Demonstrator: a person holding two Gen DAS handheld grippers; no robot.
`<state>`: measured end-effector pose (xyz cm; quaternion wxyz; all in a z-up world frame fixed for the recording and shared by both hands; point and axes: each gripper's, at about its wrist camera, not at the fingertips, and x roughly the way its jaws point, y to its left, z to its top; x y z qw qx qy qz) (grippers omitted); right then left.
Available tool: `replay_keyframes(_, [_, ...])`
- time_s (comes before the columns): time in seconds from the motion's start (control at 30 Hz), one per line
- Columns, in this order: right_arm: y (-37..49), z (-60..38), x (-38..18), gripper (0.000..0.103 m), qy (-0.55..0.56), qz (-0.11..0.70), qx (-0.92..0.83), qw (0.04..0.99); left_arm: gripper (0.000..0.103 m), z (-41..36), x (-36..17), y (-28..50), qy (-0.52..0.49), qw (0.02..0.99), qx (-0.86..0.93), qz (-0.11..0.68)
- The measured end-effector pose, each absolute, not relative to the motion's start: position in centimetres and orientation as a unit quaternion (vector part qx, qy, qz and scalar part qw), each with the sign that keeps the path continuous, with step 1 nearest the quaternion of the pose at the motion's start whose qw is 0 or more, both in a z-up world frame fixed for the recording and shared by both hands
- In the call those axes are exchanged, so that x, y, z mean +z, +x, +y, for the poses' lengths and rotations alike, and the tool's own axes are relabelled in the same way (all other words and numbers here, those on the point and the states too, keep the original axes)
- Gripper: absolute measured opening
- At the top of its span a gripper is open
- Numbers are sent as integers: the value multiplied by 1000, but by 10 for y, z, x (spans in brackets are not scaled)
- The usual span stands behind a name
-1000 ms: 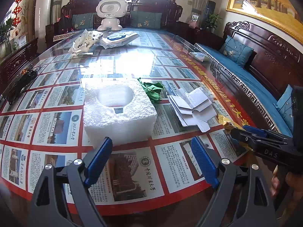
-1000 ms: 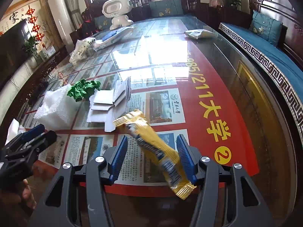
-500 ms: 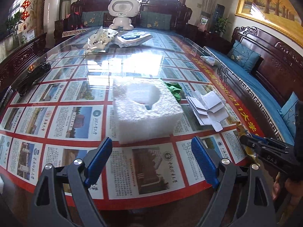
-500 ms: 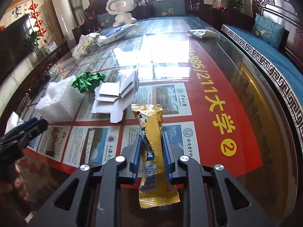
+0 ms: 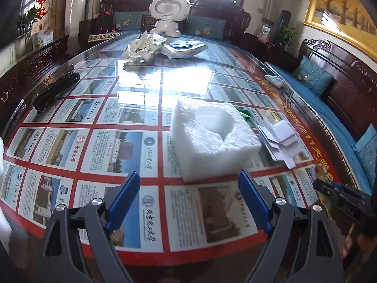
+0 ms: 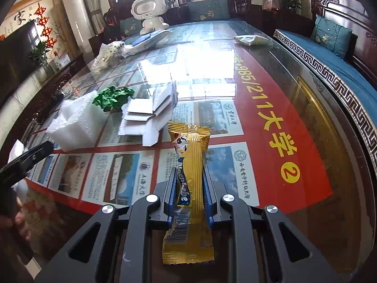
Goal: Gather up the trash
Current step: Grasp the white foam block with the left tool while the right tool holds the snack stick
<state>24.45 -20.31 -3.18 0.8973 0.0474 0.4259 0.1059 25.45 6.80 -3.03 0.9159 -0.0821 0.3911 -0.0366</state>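
My right gripper (image 6: 189,184) is shut on a gold snack wrapper (image 6: 190,179) and holds it upright above the near edge of the glass table (image 6: 271,75). My left gripper (image 5: 188,198) is open and empty, just short of a white foam block (image 5: 212,139). Beside the block lie a crumpled green scrap (image 6: 113,97) and flattened white cardboard pieces (image 6: 150,118); the cardboard also shows in the left wrist view (image 5: 280,139). The right gripper shows at the right edge of the left wrist view (image 5: 341,198).
At the far end stand a white toy robot (image 5: 168,14), a crumpled white bag (image 5: 143,47) and a flat packet (image 5: 186,48). A small wrapped packet (image 6: 252,40) lies by the right edge. Black cables (image 5: 54,89) lie left. Wooden sofas surround the table.
My right gripper has closed on the gold wrapper and lifted it upright. My left gripper has moved left, so the foam block now sits to the right of centre.
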Motion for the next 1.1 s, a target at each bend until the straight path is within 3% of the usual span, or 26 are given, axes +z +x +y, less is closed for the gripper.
replay_keyframes(0.27, [238,-197,-20,20,56,411,123,902,85,80,-12,297,-111,917,-30,381])
replay_keyframes(0.8, [225,-189,-8,20,67,393,150,905,84,71,-42,333,-96,902,-18,422])
replay_keyframes(0.9, [222,-187,-6,20,72,392,158,904,77,70,-45,339,-102,899,-22,424])
replay_keyframes(1.03, [217,-186,-4,20,68,389,160,905,51,58,-39,339,-91,901,-43,421])
replay_keyframes(1.1, [214,-188,-3,20,68,386,158,906,49,49,-34,334,-62,908,-36,412])
